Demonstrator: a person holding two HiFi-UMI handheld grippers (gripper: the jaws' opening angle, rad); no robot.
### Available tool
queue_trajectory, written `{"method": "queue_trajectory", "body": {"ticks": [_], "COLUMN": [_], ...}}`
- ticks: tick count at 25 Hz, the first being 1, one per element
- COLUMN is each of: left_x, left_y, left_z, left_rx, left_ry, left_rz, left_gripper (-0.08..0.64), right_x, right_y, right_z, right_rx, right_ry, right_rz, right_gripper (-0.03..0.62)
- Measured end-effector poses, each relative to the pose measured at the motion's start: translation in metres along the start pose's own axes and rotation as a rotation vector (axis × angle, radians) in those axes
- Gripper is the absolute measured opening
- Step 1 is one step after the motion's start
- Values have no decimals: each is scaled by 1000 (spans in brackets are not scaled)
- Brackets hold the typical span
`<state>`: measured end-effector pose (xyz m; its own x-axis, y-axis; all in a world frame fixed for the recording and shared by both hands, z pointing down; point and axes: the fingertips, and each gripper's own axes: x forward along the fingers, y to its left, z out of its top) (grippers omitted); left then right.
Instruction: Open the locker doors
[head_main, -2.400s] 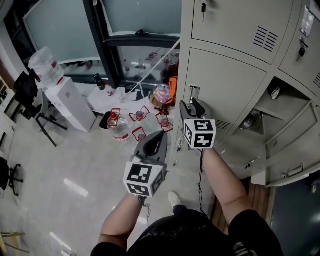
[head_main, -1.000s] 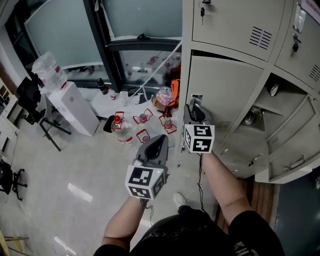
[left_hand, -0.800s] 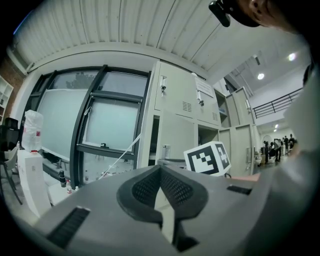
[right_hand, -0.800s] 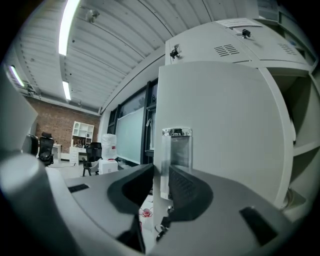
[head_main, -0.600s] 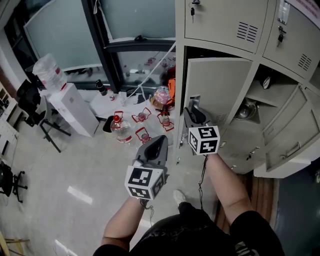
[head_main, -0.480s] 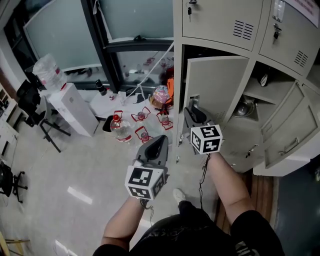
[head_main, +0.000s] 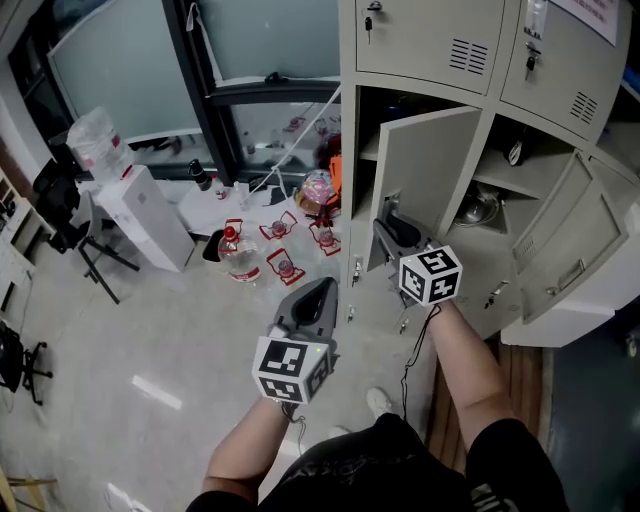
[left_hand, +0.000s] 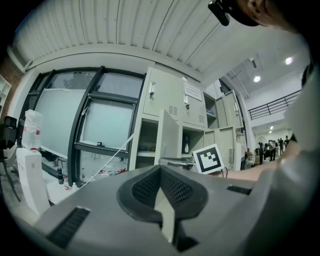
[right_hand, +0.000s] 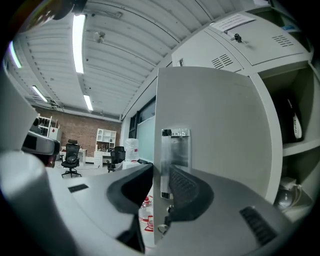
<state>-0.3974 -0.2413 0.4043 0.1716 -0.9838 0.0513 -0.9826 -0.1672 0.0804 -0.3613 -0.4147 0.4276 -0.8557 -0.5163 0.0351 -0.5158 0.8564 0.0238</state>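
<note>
The beige locker door (head_main: 425, 180) in the middle row stands partly swung out, and dark shelves show behind it. My right gripper (head_main: 388, 222) is clamped on the door's free edge at the metal handle plate (right_hand: 175, 150). In the right gripper view the door (right_hand: 215, 125) runs between the jaws, one pad behind it and one on its face. My left gripper (head_main: 322, 288) hangs in the air to the left of the lockers, shut with nothing in it. In the left gripper view its pads (left_hand: 161, 187) meet, and the open door (left_hand: 170, 142) stands ahead.
Two more locker doors (head_main: 580, 250) hang open at the right. The upper lockers (head_main: 420, 35) are closed with keys in them. Water bottles (head_main: 237, 255) and red racks lie on the floor by the window. A white dispenser (head_main: 140, 215) and a chair (head_main: 55, 190) stand to the left.
The door has swung further out from the locker, with the right gripper on its edge moving toward the person and to the right. The left gripper has drifted slightly lower in the picture.
</note>
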Motion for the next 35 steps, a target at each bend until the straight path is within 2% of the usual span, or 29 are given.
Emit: {"method": "queue_trajectory", "body": {"ticks": [19, 30, 35], "left_x": [35, 43, 44], "left_y": [-82, -130, -145], "left_z": [-11, -14, -17], "left_rx": [-15, -11, -5], "left_ry": [12, 22, 26], "left_rz": [-63, -79, -80], "left_gripper": [-2, -2, -2], "right_x": [-85, -127, -143], "right_y": [-4, -20, -30], "right_z": [-3, -6, -8], "right_rx": [-27, -20, -23], "right_ry": [-4, 15, 5], "right_rz": [242, 302, 288], "right_gripper": [106, 109, 115]}}
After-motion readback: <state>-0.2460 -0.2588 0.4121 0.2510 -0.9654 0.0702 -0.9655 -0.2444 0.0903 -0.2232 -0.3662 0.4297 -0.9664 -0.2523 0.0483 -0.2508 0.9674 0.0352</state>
